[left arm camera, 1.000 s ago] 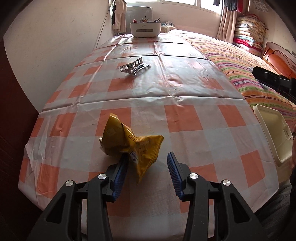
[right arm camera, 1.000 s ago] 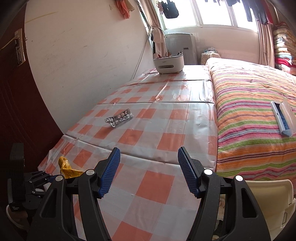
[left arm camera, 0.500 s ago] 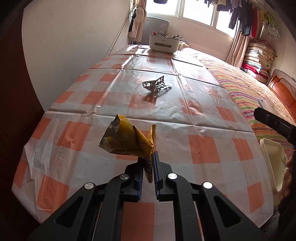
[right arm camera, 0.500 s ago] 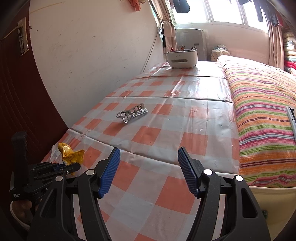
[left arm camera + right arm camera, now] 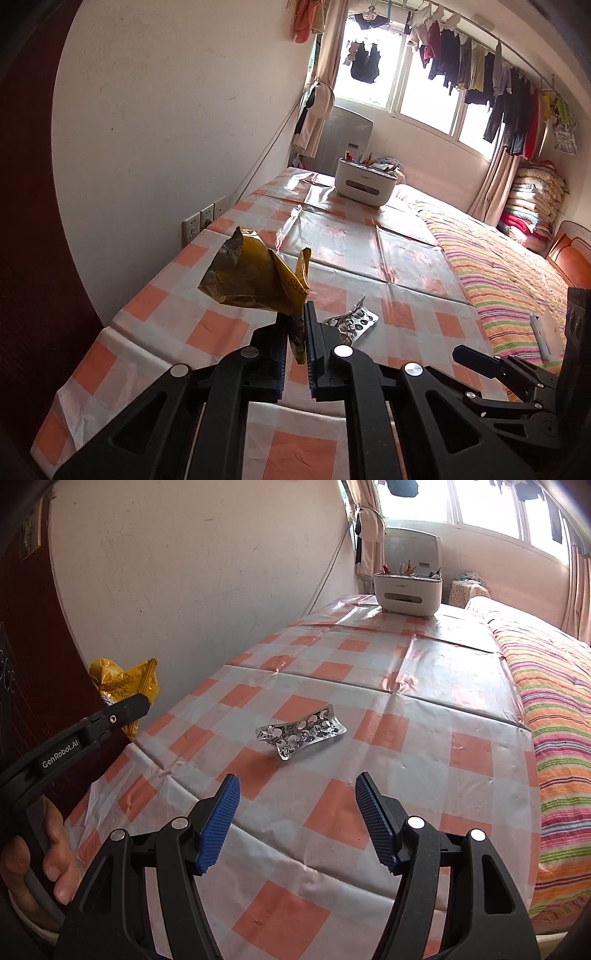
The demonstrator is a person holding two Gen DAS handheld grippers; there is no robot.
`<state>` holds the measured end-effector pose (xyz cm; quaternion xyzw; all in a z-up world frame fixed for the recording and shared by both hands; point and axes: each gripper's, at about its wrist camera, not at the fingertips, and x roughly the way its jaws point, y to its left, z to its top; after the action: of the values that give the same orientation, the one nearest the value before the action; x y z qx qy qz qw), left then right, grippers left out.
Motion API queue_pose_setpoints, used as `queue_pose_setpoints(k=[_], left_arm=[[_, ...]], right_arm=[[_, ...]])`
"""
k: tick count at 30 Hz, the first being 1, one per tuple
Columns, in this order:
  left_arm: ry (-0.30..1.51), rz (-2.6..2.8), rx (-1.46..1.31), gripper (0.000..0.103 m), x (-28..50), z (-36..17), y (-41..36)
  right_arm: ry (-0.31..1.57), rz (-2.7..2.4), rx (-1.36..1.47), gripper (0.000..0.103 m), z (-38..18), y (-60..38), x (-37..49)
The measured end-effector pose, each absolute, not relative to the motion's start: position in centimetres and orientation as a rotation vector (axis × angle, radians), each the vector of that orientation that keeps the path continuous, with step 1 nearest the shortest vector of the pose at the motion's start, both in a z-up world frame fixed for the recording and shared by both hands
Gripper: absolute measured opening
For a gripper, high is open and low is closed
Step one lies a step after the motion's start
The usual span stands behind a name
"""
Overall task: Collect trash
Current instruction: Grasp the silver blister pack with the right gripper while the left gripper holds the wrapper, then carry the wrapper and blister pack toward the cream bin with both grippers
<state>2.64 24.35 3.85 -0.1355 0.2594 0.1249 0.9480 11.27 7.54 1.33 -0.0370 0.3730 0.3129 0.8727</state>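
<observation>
Your left gripper [image 5: 295, 343] is closed on the yellow snack wrapper [image 5: 255, 280], which hangs in the air above the checkered tablecloth [image 5: 424, 738], in the middle of the left wrist view. Your right gripper [image 5: 297, 819] is empty and its jaws are opening, at the bottom of the right wrist view. The empty pill blister pack [image 5: 301, 734] lies flat on the tablecloth just above these jaws, not touched. A white organizer box [image 5: 406, 590] stands at the far end, upper right.

Both claws are black plastic frames with triangular cut-outs and round silver screws. The right claw [image 5: 297, 818] carries ribbed blue pads [image 5: 218, 823]. The left claw [image 5: 142, 701] bears white "GenRobot.AI" lettering.
</observation>
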Motion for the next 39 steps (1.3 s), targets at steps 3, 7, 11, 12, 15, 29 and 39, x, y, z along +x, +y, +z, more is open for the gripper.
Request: queue_pose_setpoints(k=[3, 7, 11, 12, 15, 29, 39], left_arm=[[0.560, 0.257, -0.332, 0.009, 2.9, 3.0, 25.7], [0.558, 0.260, -0.382, 0.009, 2.5, 3.2, 26.9], [0.555, 0.241, -0.397, 0.009, 2.0, 3.4, 27.1], [0.553, 0.238, -0.399, 0.009, 1.8, 3.4, 27.2], [0.548, 0.225, -0.419, 0.009, 1.3, 3.6, 27.6], [0.568, 0.188, -0.440, 0.009, 0.2, 3.6, 28.7], [0.606, 0.114, -0.364, 0.009, 0.8, 2.9, 25.5]], right_arm=[[0.852, 0.595, -0.041, 0.072, 0.4, 9.6, 13.4], [0.933, 0.476, 0.015, 0.072, -1.2, 12.0, 16.0], [1.009, 0.360, 0.093, 0.072, -2.5, 13.2, 18.1], [1.013, 0.341, 0.103, 0.072, -2.6, 13.6, 18.4], [1.035, 0.286, 0.122, 0.072, -2.8, 14.9, 19.4], [1.017, 0.259, -0.016, 0.030, -3.8, 18.0, 20.5], [0.896, 0.400, -0.069, 0.021, -2.5, 12.4, 14.8]])
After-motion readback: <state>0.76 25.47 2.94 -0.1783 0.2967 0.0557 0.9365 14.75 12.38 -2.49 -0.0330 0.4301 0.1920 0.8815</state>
